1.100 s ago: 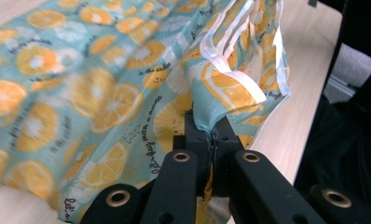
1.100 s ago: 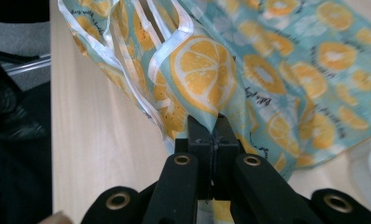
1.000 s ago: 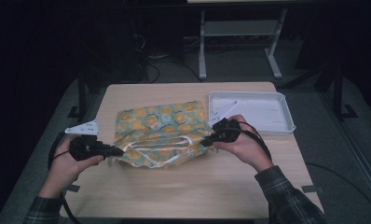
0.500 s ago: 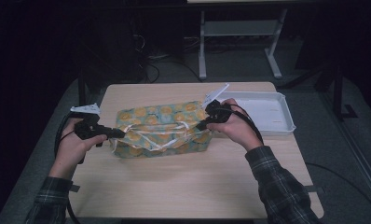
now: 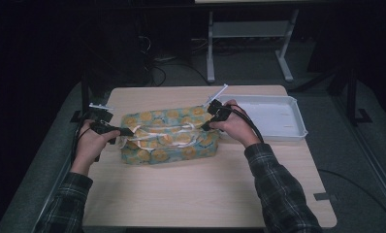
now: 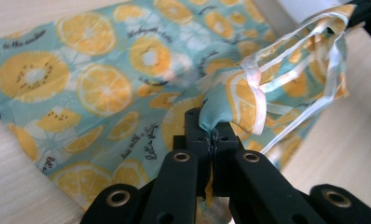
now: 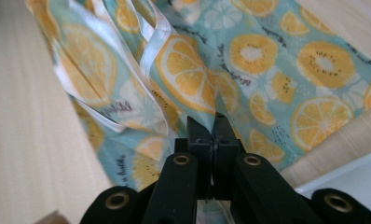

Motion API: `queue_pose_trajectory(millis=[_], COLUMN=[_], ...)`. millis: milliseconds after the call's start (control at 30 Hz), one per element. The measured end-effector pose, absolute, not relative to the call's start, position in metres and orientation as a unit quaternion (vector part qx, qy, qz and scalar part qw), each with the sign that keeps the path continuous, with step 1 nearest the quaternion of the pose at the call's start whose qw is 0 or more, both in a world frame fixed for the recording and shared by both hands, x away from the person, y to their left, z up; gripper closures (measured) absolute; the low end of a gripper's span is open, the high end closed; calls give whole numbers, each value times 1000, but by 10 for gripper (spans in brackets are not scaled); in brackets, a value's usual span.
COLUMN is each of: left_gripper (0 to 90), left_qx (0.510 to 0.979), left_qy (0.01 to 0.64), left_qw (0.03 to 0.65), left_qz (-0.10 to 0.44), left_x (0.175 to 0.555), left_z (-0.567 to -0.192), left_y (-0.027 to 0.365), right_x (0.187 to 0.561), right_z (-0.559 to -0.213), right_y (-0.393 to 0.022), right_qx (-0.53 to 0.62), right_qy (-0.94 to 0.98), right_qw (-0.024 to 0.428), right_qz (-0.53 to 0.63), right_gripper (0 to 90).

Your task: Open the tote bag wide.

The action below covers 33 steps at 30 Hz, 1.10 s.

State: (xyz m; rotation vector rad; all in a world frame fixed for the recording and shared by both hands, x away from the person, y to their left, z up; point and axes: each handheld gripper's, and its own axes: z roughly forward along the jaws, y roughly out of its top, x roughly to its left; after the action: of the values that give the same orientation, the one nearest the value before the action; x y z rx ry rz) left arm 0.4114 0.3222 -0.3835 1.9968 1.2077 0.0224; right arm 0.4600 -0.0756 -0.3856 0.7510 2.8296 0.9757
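Fruit-print bag pinched at both ends

Wooden tabletop (image 5: 201, 189) carries your citrus-patterned bag (image 5: 169, 136) at its middle, with a white tray (image 5: 278, 116) just beside it. Your left tool (image 5: 124, 132) pinches the bag's left edge; your right tool (image 5: 206, 127) is clamped on its right edge.

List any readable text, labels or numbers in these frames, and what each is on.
"to the coolest" (approximate): small script printed on the fruit-print bag, left gripper view, upper left.
"Let's a party" (uncertain): script between the orange slices of the same bag, left gripper view.
Further script on the bag in the right gripper view: too blurred to read.
White tray and wooden table: no text visible.
High view: print too small to read.
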Motion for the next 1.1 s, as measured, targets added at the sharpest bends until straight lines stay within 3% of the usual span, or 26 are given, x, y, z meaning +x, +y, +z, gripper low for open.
queue_pose_trajectory(millis=[467, 1100], left_gripper=[890, 890], left_qx=[808, 838], left_qy=[504, 476], left_qw=[304, 266], left_qz=[15, 11], left_x=[432, 423], left_z=[-421, -437], left_y=[311, 299], right_x=[474, 456], right_z=[-419, -439], right_y=[-63, -67], right_qx=[249, 238], right_qy=[928, 931], right_qw=[27, 10], right_qz=[275, 275], right_gripper=[890, 890])
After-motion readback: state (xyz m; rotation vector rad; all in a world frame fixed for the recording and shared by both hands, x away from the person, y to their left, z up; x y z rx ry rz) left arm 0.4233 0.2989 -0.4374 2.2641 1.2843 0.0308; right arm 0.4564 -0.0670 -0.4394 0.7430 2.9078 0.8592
